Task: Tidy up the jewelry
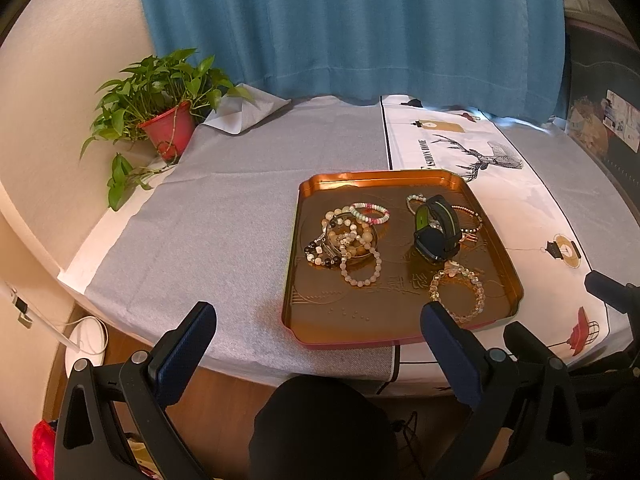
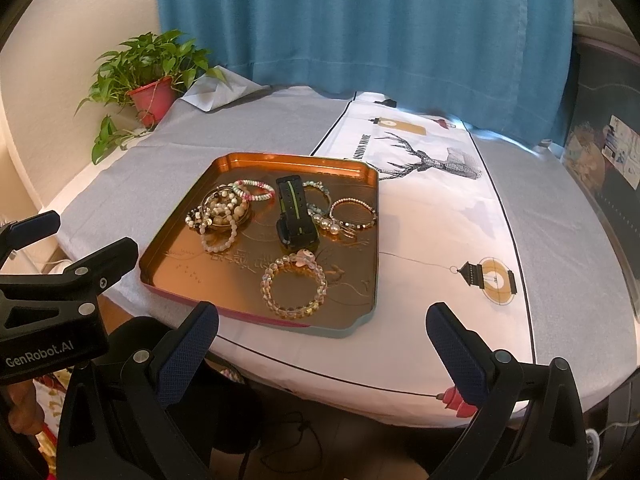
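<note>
I worked in a home: a blue curtain [image 1: 348, 28] hung top centre, a potted plant [image 1: 160, 104] sat upper left, a cloth-covered table [image 1: 224, 200] filled the middle.

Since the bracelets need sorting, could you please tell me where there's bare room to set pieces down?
Free: grey cloth between plant and tray; the tray's near-left corner. Crowded: the tray's far half, around the watch.
</note>
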A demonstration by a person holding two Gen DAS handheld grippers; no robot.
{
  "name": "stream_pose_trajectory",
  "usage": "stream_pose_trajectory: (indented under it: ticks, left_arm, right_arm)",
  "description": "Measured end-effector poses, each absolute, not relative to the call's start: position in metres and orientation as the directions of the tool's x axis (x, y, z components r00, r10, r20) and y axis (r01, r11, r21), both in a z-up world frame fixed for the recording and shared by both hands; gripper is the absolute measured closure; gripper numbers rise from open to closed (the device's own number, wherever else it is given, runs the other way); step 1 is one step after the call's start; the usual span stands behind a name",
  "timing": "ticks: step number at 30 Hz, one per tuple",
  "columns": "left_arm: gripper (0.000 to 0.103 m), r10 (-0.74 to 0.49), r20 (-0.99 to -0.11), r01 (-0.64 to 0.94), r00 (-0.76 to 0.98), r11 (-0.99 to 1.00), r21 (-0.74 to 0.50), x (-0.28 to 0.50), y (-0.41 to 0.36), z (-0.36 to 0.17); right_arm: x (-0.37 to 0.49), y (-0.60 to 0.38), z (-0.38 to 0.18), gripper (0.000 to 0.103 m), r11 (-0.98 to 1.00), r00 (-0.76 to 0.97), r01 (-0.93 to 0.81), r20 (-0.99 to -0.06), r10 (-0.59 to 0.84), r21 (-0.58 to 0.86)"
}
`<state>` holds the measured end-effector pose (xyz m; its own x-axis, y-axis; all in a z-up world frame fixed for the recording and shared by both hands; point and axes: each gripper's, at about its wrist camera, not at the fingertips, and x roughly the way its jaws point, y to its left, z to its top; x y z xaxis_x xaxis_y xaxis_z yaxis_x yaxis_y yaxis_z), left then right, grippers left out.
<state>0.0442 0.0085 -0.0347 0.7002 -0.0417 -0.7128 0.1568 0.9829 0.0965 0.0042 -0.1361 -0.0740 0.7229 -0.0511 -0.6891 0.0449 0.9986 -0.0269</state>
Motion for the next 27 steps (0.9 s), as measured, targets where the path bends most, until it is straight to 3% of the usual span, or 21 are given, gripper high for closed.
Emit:
stream_pose_trajectory:
  ticks: [27]
  left_arm:
    - [0.001, -0.038, -0.693, 0.139, 0.720, 0.986, 0.090, 0.045, 0.021, -0.031]
  right_arm:
    - [0.004, -0.145, -0.069, 0.000, 0.998, 0.723, 0.064, -0.688, -0.063, -0.024]
